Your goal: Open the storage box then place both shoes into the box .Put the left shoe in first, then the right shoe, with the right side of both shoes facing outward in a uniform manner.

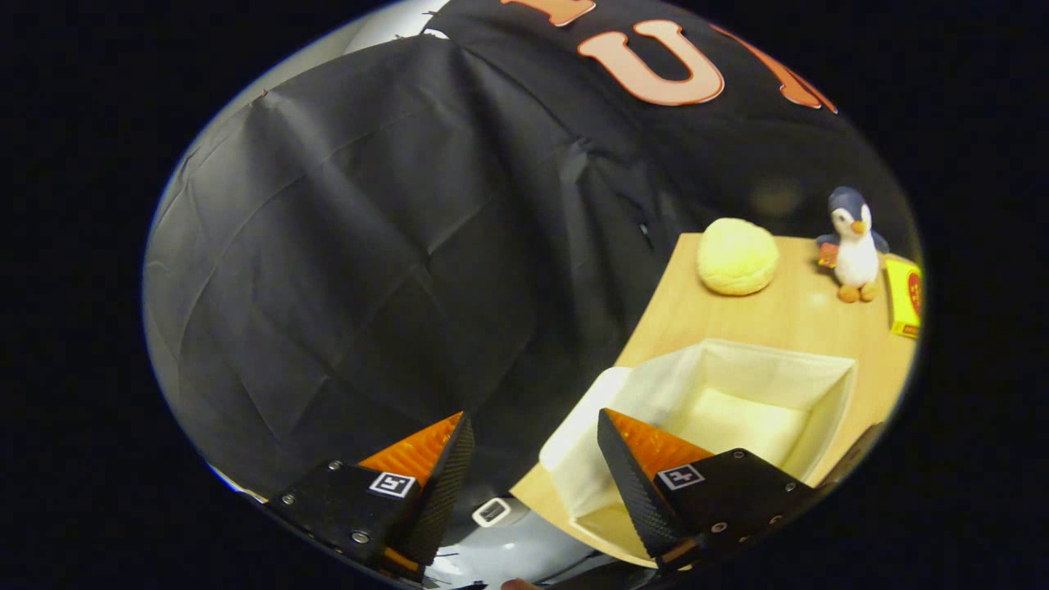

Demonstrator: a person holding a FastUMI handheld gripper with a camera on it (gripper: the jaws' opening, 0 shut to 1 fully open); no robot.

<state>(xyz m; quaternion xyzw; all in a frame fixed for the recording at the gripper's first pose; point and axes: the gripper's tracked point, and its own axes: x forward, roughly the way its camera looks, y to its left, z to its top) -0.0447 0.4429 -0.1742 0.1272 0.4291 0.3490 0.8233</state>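
Note:
The storage box (824, 385) is a white fabric box standing open on the wooden table (787, 315), its inside bare and pale. My gripper (533, 434) is open, with nothing between its fingers. One finger (635, 483) overlaps the box's near left wall. The other finger (434, 483) hangs off the table's left edge, in front of the black cloth wall.
Beyond the box on the table sit a round yellow plush (737, 256), a penguin plush (853, 244) and a yellow packet (905, 297). The table's left edge (647, 319) curves past the box, with black cloth beyond it.

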